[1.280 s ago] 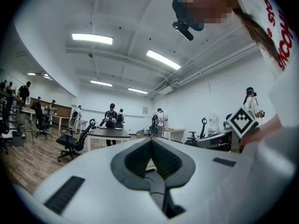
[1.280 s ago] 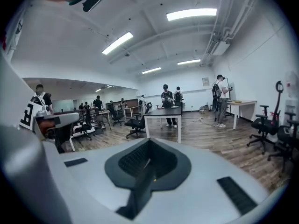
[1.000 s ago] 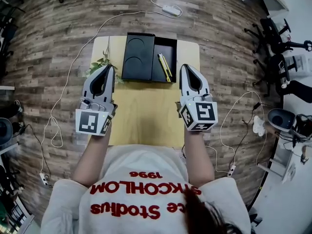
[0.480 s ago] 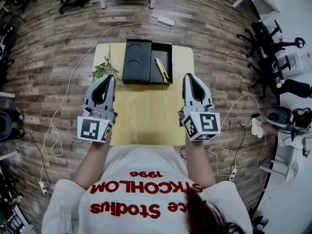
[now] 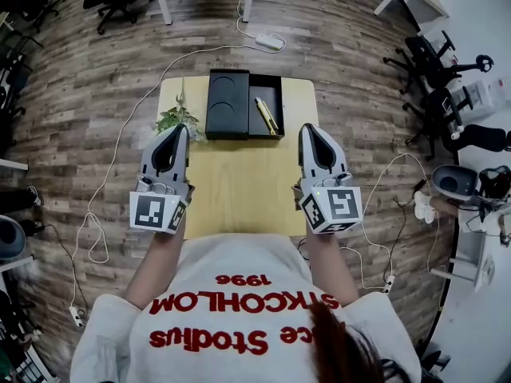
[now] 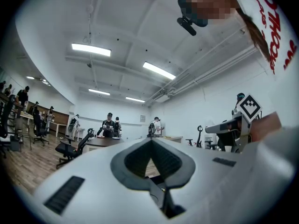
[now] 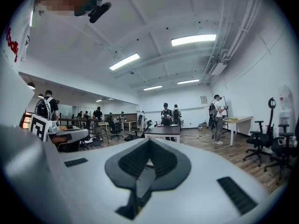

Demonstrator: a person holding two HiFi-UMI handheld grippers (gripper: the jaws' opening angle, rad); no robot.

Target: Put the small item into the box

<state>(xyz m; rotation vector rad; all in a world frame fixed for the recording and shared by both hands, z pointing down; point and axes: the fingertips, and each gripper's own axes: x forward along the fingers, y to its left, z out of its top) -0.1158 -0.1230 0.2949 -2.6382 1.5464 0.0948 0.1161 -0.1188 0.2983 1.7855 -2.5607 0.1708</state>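
- The left gripper [image 5: 180, 131] hovers over the near left of the pale yellow wooden table [image 5: 239, 190], its fingers pressed together on nothing.
- The black rectangular box [image 5: 226, 106] sits open at the far middle. The slim yellow-and-black small item [image 5: 267, 115] lies in its right half, so the placing looks done.
- The right gripper [image 5: 309, 129] has its fingers closed and empty; nothing seems left to do.

Hand-held grippers: we are counting two, left hand-held gripper [image 5: 180, 129] and right hand-held gripper [image 5: 308, 128]
Black box [image 5: 227, 106]: we are counting one
Yellow item [image 5: 266, 115]: one
Leafy sprig [image 5: 177, 120]: one
Worktop [image 5: 239, 186]: one
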